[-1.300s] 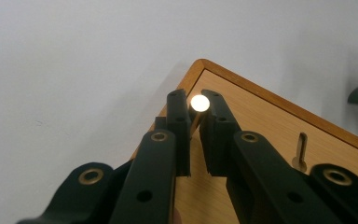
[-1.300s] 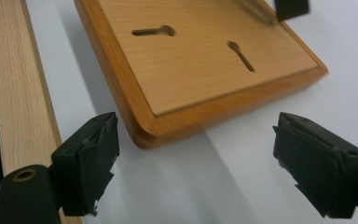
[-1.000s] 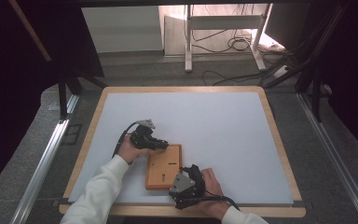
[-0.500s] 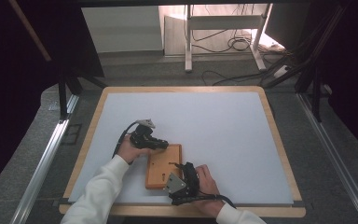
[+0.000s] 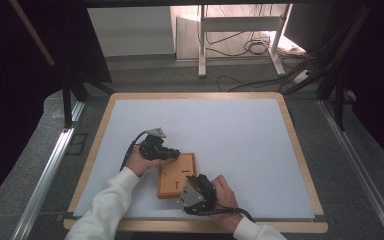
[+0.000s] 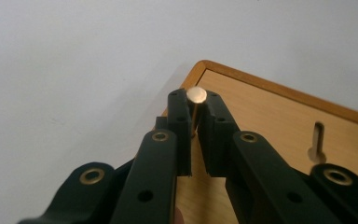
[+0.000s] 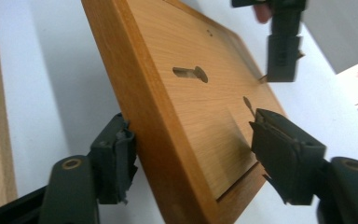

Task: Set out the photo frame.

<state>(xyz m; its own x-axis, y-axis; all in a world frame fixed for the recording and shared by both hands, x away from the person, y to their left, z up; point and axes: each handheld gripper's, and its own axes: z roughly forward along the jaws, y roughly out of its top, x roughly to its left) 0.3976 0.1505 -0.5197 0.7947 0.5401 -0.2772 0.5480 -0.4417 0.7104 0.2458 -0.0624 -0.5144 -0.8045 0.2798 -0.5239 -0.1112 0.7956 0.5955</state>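
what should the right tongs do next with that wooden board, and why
Probably finish closing on the wooden board. The right tongs have just been closing, and the board's corner sits between their jaws, with a gap at the far pad. The left tongs already pinch a small brass pin at the opposite corner, so steadying the board seems next.

Right gripper (image 5: 196, 192): jaws have just been closing around the near end of the wooden board (image 5: 176, 175), one jaw below its edge, the other over its top face; contact of the pads appears not quite made. Its hand sits slightly higher on the table than before.
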